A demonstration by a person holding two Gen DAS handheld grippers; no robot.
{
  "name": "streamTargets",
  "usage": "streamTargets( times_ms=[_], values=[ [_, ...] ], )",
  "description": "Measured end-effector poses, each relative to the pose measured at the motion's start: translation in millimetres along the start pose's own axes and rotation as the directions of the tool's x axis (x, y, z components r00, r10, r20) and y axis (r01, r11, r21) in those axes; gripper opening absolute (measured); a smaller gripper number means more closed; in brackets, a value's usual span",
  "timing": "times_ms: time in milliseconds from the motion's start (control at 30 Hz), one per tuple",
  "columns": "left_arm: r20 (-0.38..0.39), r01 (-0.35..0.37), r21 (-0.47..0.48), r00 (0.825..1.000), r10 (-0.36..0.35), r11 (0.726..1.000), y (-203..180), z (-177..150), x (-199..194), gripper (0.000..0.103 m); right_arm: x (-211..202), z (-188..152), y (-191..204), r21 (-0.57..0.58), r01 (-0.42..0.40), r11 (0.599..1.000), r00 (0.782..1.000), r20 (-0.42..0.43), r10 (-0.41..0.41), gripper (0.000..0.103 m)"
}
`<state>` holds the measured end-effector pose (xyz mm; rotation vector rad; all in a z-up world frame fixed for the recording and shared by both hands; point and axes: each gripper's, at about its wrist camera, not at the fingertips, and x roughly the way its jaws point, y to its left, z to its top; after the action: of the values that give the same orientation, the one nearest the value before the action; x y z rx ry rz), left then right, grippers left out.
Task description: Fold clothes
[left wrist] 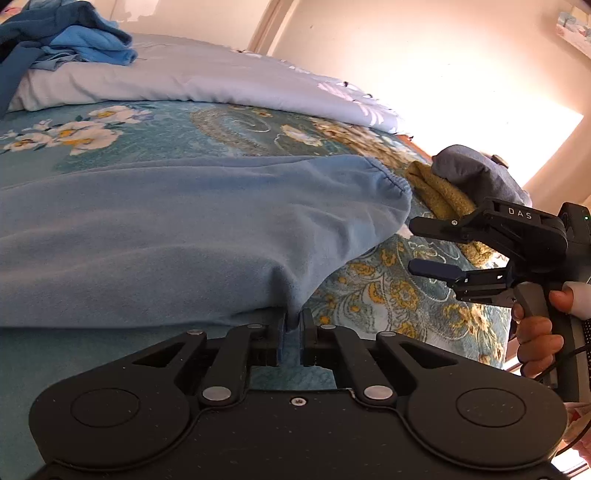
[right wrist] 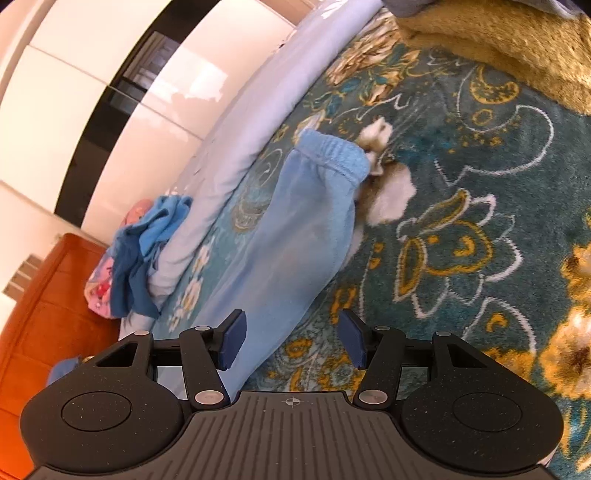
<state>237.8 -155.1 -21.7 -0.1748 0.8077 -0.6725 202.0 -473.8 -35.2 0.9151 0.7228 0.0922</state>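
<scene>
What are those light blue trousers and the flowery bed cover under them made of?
The light blue trousers look like soft fleece or brushed cotton: matte, slightly fuzzy, with a gathered elastic cuff. The flowery bed cover looks like a plush woven blanket, probably synthetic, with a short velvety pile visible in the pattern. Neither fibre can be told for certain.

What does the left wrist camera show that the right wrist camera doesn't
Only the left wrist view shows the left tool pinched shut on the near edge of the light blue sweatpants, and the person's hand gripping the right tool. Only the right wrist view shows the orange wooden furniture and glossy white wardrobe. Both show the sweatpants, the floral teal blanket, the pale duvet, the mustard cloth and the pile of blue clothes.
</scene>
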Motion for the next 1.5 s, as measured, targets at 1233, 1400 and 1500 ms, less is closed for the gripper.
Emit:
streamTargets(
  times_ms=[1233, 1400, 1500],
  values=[
    [0.299, -0.177, -0.848, 0.618, 0.727, 0.500, 253, -37, -184, 0.003, -19, -12, 33, -0.035, 0.057, 0.998, 0.998, 0.011, -0.057, 0.063],
    [0.316, -0.207, -0.839, 0.565, 0.762, 0.502, 251, -35, -212, 0.003, -23, -12, 31, -0.033, 0.056, 0.998, 0.998, 0.015, -0.055, 0.063],
    [0.297, -0.258, -0.813, 0.587, 0.753, 0.522, 251, -28, -216, 0.003, -20, -13, 28, -0.031, 0.053, 0.998, 0.999, 0.006, -0.053, 0.065]
  ],
)
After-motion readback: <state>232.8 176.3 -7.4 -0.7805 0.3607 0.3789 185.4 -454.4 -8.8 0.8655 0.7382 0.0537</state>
